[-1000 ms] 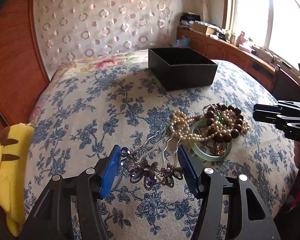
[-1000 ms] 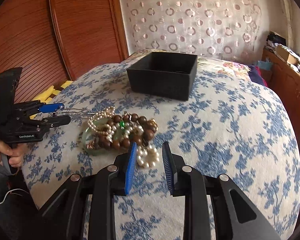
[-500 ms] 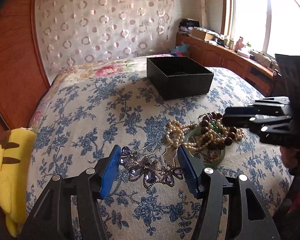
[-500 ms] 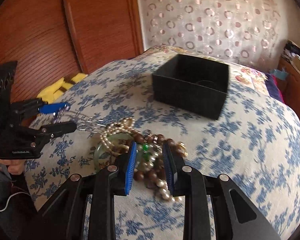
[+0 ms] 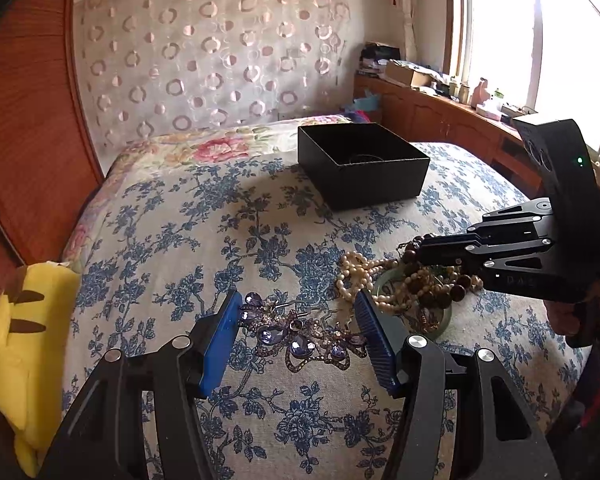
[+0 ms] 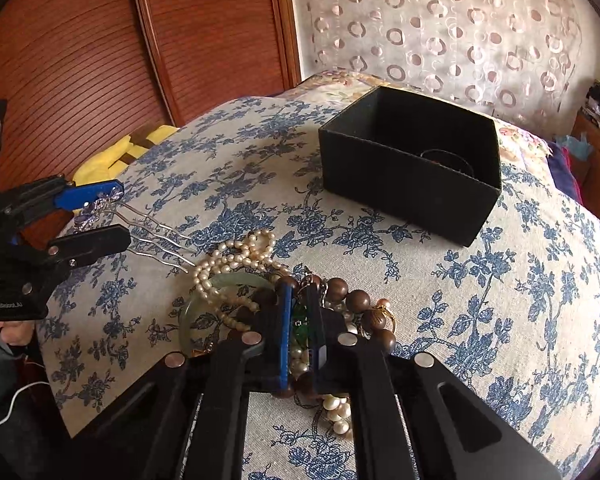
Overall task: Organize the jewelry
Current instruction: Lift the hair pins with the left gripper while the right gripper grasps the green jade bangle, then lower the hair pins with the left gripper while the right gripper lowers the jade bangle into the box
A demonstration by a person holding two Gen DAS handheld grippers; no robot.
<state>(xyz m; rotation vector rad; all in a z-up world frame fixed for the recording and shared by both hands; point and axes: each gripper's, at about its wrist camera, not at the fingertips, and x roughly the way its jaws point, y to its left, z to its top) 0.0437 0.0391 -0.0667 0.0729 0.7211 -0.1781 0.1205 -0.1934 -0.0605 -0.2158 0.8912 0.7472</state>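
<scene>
Open blue-floral bedspread [image 5: 188,248] lies between my jaws and the open black square cardboard box [image 6: 410,168]: free passage there. Obstacles: tangled heap of pearl strands, brown wooden beads and green jade bangle [image 6: 236,280] beneath my right jaws; purple rhinestone butterfly hair comb [image 5: 300,336] between my left jaws; yellow plush toy [image 5: 24,344] at bed's left edge.

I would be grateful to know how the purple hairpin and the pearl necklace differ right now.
The purple hairpin lies apart by itself, between the open fingers of the left tool; the pearl necklace is tangled in the heap under the right tool. The hairpin is jewelled with metal prongs; the necklace is a pale beaded strand. Both rest on the bedspread.
</scene>
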